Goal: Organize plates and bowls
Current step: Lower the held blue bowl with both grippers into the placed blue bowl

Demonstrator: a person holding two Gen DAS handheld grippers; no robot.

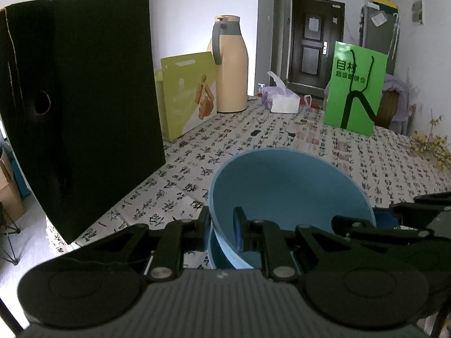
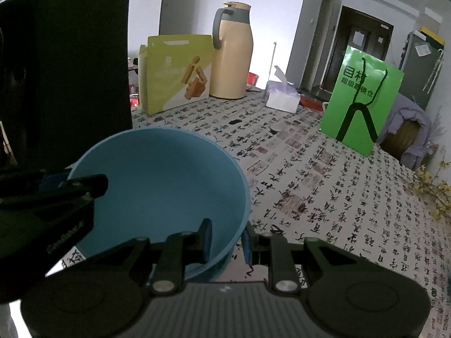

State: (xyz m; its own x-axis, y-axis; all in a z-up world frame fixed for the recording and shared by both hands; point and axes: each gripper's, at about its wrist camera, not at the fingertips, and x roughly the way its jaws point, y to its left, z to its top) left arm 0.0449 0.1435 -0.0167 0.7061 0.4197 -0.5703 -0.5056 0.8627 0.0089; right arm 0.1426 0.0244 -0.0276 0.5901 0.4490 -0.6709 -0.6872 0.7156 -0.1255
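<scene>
Blue bowl point(image 1: 287, 191) is the landmark, sitting low over the desk point(image 1: 253, 146) with its calligraphy-print cloth; whether its base touches the cloth can't be told. Under its near side a second blue rim point(image 1: 217, 256) shows, looks like another bowl below it, not certain.

Left tongs point(image 1: 222, 225) clamped on the bowl's near rim, one finger outside the wall, one inside. Right tongs point(image 2: 227, 239) clamped on the rim at the bowl's other side, again one finger inside, one outside. Each tongs shows in the other's view at the bowl's edge.

Left of the bowl: tall black paper bag point(image 1: 84, 107), upright, close by. Behind the bowl, well apart: yellow-green carton point(image 1: 188, 93) and beige thermos jug point(image 1: 229, 64) just beside each other, tissue box point(image 1: 283, 98) further right, bright green paper bag point(image 1: 355, 90) standing at the far right. Yellow flower sprigs point(image 1: 431, 146) at the desk edge right of the bowl.
</scene>
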